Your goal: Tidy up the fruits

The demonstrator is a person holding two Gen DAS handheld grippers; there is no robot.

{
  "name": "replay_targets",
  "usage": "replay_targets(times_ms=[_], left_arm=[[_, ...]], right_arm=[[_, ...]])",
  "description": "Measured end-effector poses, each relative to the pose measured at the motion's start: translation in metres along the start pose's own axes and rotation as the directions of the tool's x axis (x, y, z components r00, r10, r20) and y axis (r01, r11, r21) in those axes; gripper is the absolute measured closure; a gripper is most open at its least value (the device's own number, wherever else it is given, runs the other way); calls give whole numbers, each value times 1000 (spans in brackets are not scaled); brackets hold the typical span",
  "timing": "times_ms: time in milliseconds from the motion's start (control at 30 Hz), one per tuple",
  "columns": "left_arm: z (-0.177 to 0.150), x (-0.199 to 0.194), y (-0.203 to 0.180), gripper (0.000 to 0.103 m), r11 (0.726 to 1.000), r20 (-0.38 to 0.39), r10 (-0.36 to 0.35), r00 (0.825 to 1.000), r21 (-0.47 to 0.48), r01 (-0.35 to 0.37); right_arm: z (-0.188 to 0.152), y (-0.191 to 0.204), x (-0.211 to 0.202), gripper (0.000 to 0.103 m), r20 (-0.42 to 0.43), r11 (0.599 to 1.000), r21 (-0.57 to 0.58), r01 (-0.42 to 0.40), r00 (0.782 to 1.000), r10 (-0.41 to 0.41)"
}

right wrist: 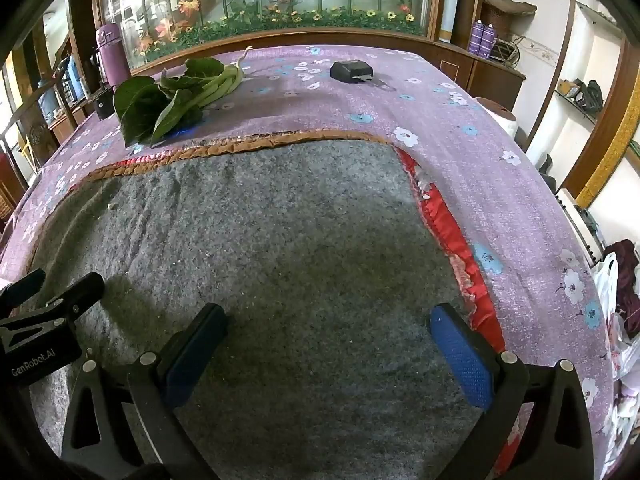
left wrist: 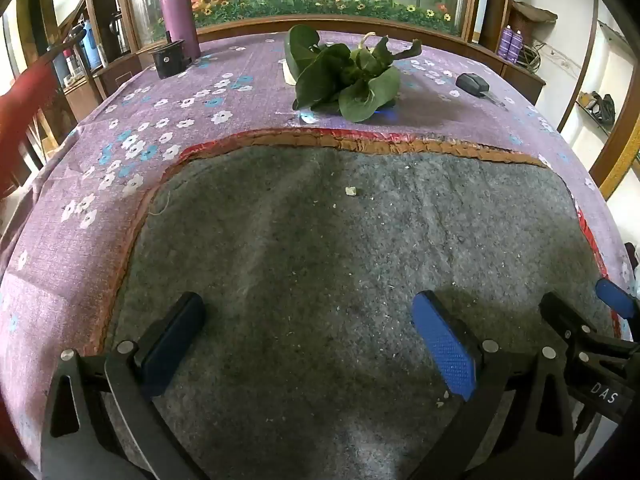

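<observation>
A bunch of leafy greens (left wrist: pixel 346 76) lies on the purple flowered tablecloth (left wrist: pixel 160 120) beyond the far edge of a grey felt mat (left wrist: pixel 340 240). It also shows in the right wrist view (right wrist: pixel 172 96), at the far left. My left gripper (left wrist: pixel 316 328) is open and empty over the near part of the mat. My right gripper (right wrist: pixel 332 340) is open and empty over the mat's near right part. The right gripper's fingers (left wrist: pixel 616 300) show at the right edge of the left wrist view. No fruit is in view.
A purple flask (left wrist: pixel 180 16) and a small black cup (left wrist: pixel 168 58) stand at the far left. A black key fob (left wrist: pixel 474 84) lies at the far right, also in the right wrist view (right wrist: pixel 352 71). Wooden cabinets ring the table.
</observation>
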State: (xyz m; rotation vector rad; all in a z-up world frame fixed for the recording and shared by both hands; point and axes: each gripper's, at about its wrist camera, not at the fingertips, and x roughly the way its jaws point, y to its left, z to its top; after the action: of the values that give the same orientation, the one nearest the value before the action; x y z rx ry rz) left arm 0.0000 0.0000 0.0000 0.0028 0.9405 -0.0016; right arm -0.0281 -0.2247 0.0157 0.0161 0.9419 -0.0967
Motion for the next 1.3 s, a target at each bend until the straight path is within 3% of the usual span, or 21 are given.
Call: replay_targets(times_ms=[1300], left_arm=[[-1, 0, 0, 0, 1000, 1, 1, 1000, 0, -1]], right_arm=[[-4, -2, -2, 0, 4, 1000, 0, -5, 1000, 5]])
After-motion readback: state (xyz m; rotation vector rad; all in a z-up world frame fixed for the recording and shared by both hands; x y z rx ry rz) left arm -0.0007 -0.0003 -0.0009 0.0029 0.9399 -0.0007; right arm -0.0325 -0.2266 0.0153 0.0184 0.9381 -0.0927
